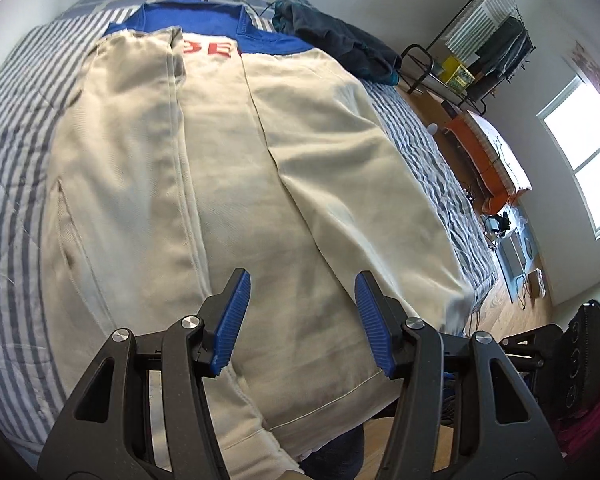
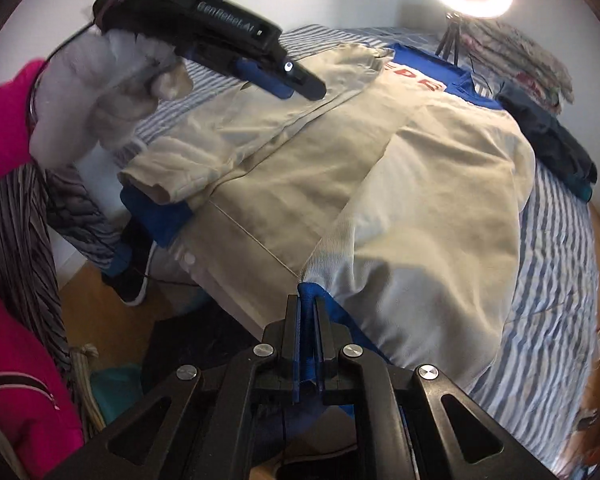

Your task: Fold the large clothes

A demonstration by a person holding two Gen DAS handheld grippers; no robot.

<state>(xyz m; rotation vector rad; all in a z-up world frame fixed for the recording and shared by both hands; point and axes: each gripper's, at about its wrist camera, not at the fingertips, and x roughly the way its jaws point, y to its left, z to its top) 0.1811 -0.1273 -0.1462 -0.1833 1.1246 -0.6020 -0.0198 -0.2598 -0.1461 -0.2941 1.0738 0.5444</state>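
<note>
Clothes (image 1: 340, 46) beside jacket (image 1: 228, 168).

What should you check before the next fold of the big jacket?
1. Right gripper pinching the blue cuff: ok, jaws shut on it.
2. Left gripper free to grab: ok, open over the jacket, nothing between its fingers.
3. Both sleeves folded across the jacket: ok.
4. Dark clothes clear of the jacket: ok, beside it on the bed.
5. Jacket fully on the bed: not ok, its bottom edge hangs over.
</note>
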